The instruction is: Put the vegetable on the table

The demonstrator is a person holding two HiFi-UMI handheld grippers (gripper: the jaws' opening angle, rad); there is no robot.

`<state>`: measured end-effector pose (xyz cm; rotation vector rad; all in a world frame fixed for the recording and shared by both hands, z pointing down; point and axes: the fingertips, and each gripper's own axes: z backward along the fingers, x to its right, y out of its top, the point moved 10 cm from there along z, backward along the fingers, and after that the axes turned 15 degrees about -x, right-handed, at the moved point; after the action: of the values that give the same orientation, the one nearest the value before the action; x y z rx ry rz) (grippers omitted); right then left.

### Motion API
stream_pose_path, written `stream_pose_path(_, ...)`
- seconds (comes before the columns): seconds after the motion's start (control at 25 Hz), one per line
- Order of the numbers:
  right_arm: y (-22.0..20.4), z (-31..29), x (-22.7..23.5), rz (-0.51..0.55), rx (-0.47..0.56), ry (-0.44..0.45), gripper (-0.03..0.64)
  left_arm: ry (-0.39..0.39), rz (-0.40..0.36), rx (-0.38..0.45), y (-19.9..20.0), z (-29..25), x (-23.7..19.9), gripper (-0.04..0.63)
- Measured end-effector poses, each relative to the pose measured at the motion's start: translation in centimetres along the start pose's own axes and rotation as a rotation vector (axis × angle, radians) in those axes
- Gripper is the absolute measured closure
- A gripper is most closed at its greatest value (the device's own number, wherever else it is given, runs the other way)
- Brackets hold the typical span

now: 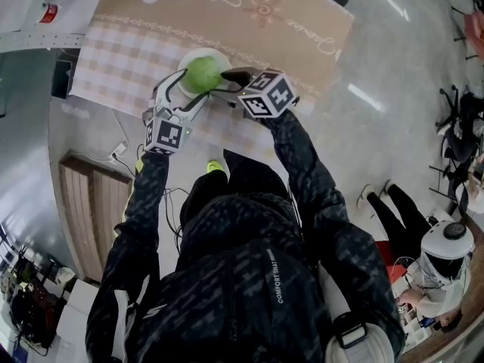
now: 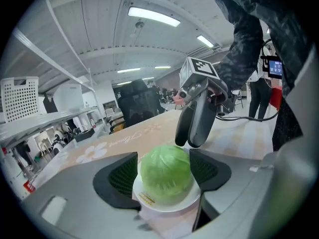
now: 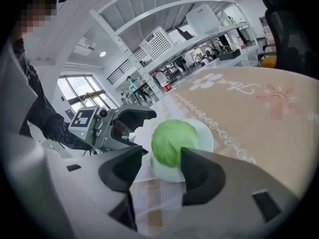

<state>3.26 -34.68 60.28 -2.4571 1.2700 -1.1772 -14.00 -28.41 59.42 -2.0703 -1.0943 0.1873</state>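
Note:
A round green cabbage (image 1: 203, 74) (image 2: 166, 173) (image 3: 172, 141) rests on a small white plate (image 1: 189, 55) (image 2: 164, 205) (image 3: 205, 133) near the front edge of the table (image 1: 287, 29), which has a beige and checked cloth. My left gripper (image 1: 189, 88) (image 2: 163, 171) comes in from the near left with its jaws wide. The cabbage fills the space between its pads, and a thin sliver of plate shows beside the left pad. My right gripper (image 1: 227, 84) (image 3: 162, 158) reaches in from the right. It is open, its tips are at the plate's near side, and only cloth lies between them.
The two grippers nearly meet over the plate; the right gripper (image 2: 197, 123) hangs just behind the cabbage. The cloth stretches far beyond the plate. On the floor are a wooden panel (image 1: 98, 203) and cables (image 1: 121, 153). A person in a white helmet (image 1: 446, 248) sits at the lower right.

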Motion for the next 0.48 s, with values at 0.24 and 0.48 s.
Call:
stream_pose_path(0.24, -0.1, 0.7, -2.2, 0.035, 0.010, 0.020, 0.399, 0.073, 0.023, 0.085, 0.8, 2.7, 0.5, 0.406)
stream_pose_path(0.48, -0.6, 1.4, -5.2, 0.064, 0.012, 0.016, 0.399, 0.069, 0.029, 0.118, 1.6, 5.3, 2.3, 0.496)
